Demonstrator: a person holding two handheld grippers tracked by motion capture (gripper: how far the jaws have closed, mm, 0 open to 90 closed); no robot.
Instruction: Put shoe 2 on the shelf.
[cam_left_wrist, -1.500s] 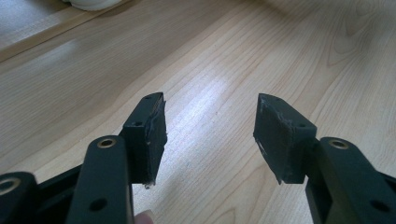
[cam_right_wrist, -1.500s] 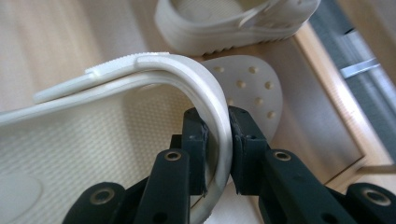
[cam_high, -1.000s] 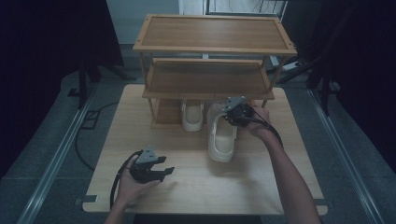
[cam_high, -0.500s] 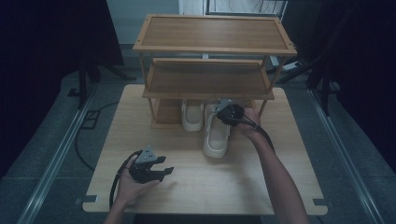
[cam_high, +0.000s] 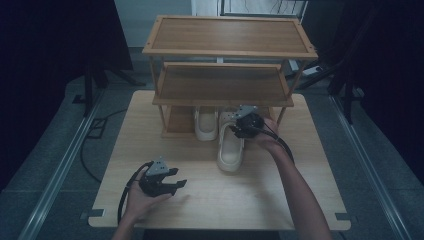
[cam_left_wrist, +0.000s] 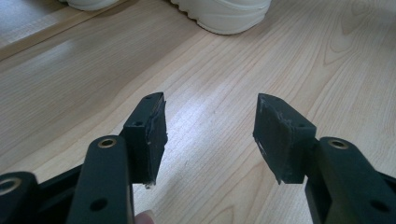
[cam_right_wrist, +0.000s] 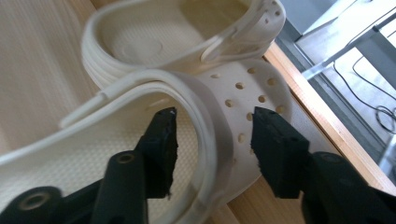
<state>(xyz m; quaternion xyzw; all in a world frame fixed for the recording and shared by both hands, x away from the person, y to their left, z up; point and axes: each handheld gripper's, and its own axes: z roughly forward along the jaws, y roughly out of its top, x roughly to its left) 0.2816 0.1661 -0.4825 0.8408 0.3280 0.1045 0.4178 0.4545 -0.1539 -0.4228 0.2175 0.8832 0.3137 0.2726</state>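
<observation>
Two shoes: cream clogs, one (cam_high: 206, 125) already parked under the rack's lowest shelf, the other (cam_high: 231, 145) lying toe-in at the rack's open front, its heel out toward the middle of the table (cam_high: 310, 200).
Right gripper (cam_high: 243, 126): I hold it at the second clog's upper, jaws spread to either side of the rim where the perforated front begins, one jaw inside the opening and one outside; in the right gripper view (cam_right_wrist: 212, 135) neither pad seems to press the rubber yet, so I judge it a straddle, not a pinch.
Why there: the rim is the one thin wall the jaws can close on, and gripping near the toe lets me steer the shoe straight in beside its mate.
Left gripper (cam_high: 162, 180): I rest it near the table's front left corner, jaws spread with nothing between them, well apart from the shoes; the left gripper view (cam_left_wrist: 210, 135) looks across bare wood to a clog's sole (cam_left_wrist: 224, 14) at the far side.
Why idle: one hand is enough for a light shoe, and keeping the other low and clear leaves the path open.
Rack (cam_high: 225, 90): three wooden shelves at the table's back edge; the pair belongs side by side underneath.
Next, as I judge it: close on the rim, then push or lift the clog level with its neighbour.
</observation>
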